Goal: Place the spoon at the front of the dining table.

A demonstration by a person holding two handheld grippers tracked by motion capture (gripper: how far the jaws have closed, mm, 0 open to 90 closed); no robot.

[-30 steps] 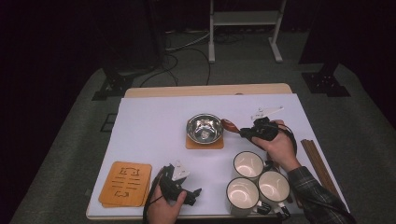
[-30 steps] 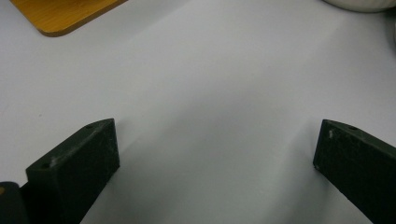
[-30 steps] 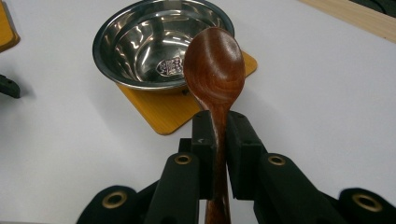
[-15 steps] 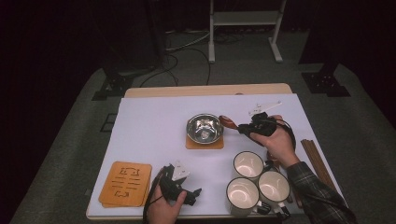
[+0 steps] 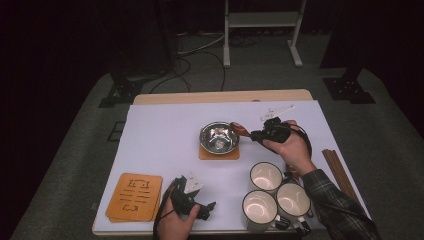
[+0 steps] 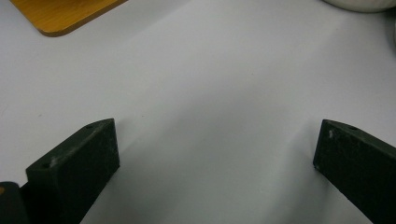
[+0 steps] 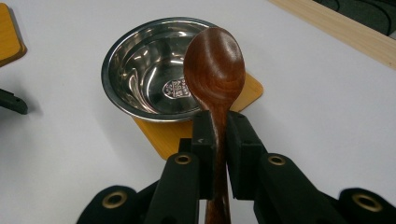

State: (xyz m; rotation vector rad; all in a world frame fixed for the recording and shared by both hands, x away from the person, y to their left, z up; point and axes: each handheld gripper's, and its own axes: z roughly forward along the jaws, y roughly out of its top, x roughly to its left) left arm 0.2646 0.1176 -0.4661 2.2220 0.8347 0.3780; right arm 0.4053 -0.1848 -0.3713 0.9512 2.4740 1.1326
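Grey carpet floor (image 5: pixel 75 165), dark walls, a white metal stand (image 5: pixel 262 30) behind.

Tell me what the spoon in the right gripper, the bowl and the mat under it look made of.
Spoon: dark reddish wood, smooth, likely lacquered, with a soft sheen. Bowl: polished metal, probably stainless steel, with mirror reflections and a stamped base. Mat: pale wood or bamboo, matte, with rounded corners.

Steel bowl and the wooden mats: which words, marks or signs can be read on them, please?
Steel bowl: a stamped emblem on its bottom, too small to read.
Wooden mat at the near left: dark cut-out signs, not legible as words.
No readable text elsewhere.
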